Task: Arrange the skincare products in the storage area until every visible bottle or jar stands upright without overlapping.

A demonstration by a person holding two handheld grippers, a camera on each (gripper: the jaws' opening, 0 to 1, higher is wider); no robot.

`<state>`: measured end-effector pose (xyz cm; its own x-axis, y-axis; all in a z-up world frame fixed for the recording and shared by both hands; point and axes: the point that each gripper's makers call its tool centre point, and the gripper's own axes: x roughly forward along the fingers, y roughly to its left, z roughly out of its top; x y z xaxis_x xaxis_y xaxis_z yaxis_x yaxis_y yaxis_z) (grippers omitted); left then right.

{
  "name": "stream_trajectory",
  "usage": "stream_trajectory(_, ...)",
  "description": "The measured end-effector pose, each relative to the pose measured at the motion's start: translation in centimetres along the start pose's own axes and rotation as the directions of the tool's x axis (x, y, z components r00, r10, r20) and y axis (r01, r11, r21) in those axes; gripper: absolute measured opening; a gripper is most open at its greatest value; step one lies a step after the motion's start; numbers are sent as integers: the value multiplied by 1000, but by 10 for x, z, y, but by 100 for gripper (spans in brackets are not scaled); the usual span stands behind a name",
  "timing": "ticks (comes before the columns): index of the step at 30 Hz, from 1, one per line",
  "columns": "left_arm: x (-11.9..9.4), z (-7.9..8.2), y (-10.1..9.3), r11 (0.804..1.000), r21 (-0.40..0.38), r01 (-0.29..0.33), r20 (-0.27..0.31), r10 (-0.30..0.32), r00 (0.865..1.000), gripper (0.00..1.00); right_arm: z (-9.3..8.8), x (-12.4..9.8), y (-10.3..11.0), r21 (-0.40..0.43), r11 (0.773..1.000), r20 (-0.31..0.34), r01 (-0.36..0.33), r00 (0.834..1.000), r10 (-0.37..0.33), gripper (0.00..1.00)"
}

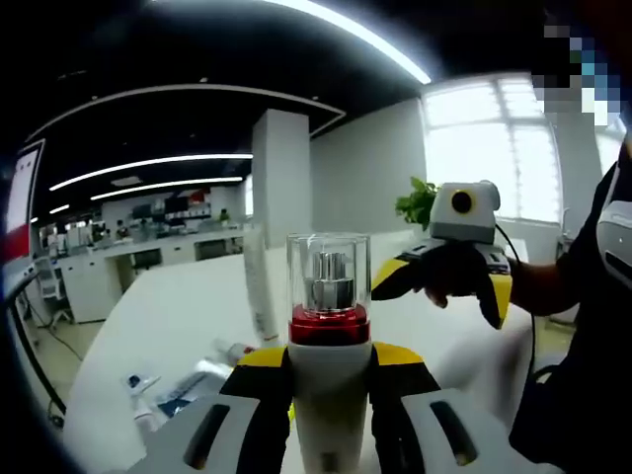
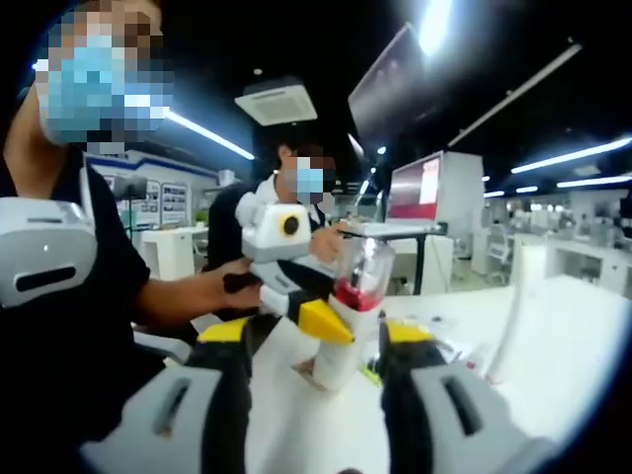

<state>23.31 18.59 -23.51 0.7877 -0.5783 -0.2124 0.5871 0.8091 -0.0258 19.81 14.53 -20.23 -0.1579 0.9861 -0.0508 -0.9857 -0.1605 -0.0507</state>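
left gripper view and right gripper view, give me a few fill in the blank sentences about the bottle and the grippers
1. The left gripper is shut on a white bottle whose clear cap sits above a ____ band.
2. In the right gripper view, the bottle stands on the ____ table.
3. The right gripper has its jaws ____, with nothing between them.
4. In the left gripper view, a tall white ____ stands on the table behind the bottle.

Missing words: red; white; open; tube
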Motion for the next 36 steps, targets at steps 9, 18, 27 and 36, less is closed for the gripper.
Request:
stream_trajectory(9,9,12,-20,997,-4,73,31,-72,997,29,18,-3,-9,5,1000,55,27,998,-27,51)
stream_trajectory(18,17,20,-44,988,-5,154,47,-153,987,29,28,-13,-13,17,999,96,40,995,-41,49)
stream_trajectory(27,25,24,-65,978,3,210,47,-210,977,29,34,-21,-13,12,999,122,43,992,-44,45)
stream_trajectory(36,30,28,-80,967,15,255,45,-255,966,29,38,-27,-10,-2,999,135,33,990,-32,43)
